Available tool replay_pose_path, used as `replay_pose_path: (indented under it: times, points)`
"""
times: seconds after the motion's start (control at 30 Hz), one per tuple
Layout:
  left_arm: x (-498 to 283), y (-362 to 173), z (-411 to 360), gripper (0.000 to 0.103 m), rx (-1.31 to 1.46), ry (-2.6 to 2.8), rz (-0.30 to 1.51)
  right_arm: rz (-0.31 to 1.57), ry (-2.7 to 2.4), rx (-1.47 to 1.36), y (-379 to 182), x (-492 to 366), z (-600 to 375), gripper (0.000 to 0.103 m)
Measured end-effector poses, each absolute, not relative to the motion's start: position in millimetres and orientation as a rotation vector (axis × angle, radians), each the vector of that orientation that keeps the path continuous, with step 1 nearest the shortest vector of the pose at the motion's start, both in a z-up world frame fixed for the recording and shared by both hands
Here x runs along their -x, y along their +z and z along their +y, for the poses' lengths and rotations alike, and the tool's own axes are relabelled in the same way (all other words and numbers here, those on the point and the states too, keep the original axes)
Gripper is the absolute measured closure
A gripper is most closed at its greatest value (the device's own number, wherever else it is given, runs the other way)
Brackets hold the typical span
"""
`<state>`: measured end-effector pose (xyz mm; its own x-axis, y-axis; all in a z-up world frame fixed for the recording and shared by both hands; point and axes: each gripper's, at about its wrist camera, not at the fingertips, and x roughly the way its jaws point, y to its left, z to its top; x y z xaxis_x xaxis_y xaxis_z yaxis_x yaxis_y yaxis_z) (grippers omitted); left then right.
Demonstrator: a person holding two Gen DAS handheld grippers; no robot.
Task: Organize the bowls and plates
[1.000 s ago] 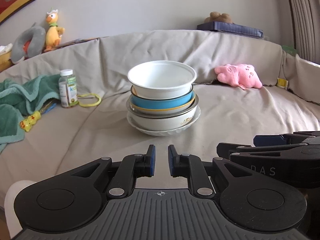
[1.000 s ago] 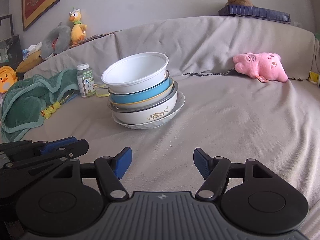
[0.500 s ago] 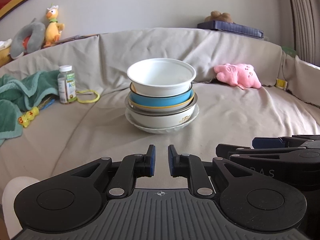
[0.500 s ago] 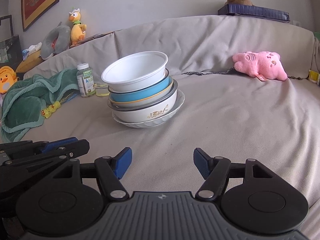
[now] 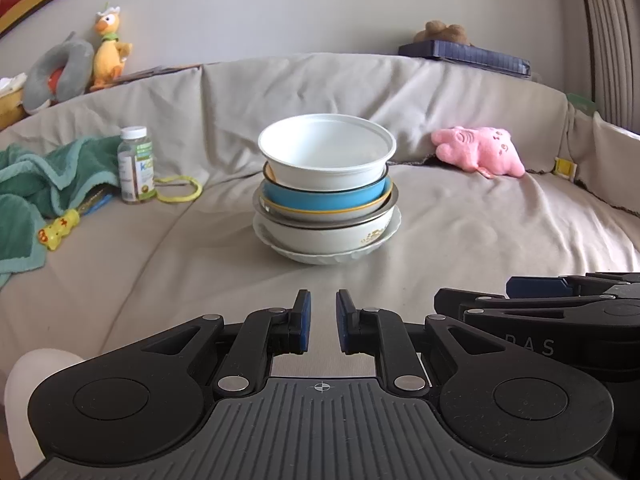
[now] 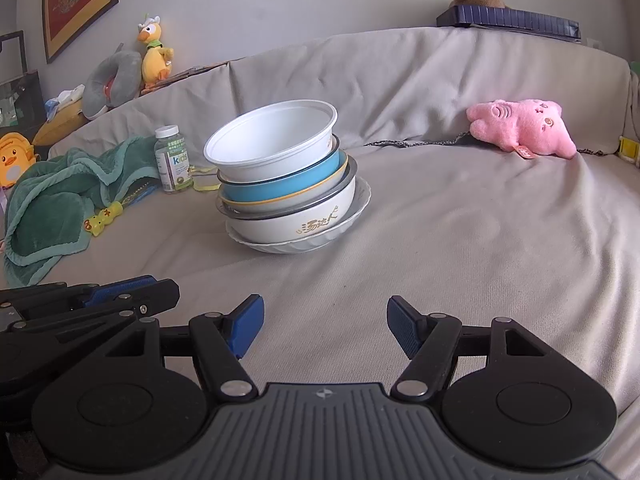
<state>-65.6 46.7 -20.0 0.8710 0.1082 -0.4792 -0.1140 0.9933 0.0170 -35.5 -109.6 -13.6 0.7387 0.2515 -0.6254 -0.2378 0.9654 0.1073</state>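
Blue-padded fingers of the left gripper sit at the bottom centre of the left wrist view, nearly closed with only a narrow gap and nothing between them. Fingers of the right gripper, at the bottom of the right wrist view, are spread wide and empty. Both hover over a beige-covered sofa, well short of the dishes.

At the centre of each view stands a stack of bowls and plates (leaning a little in the right wrist view): a white bowl on top, then a blue bowl, a yellow-rimmed dish, a grey-rimmed one, a white bowl with gold lettering, and a scalloped white plate at the base.

Left of the stack are a vitamin bottle and a green towel. A pink plush toy lies at the right.
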Motion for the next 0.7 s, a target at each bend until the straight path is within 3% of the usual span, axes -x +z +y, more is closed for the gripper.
replay_pose_path:
  times: [0.7]
  points:
    - [66.7,-20.8,46.4,0.087,0.02,0.118,0.506,0.691,0.272,-0.022,-14.1,37.2,-109.2,0.034]
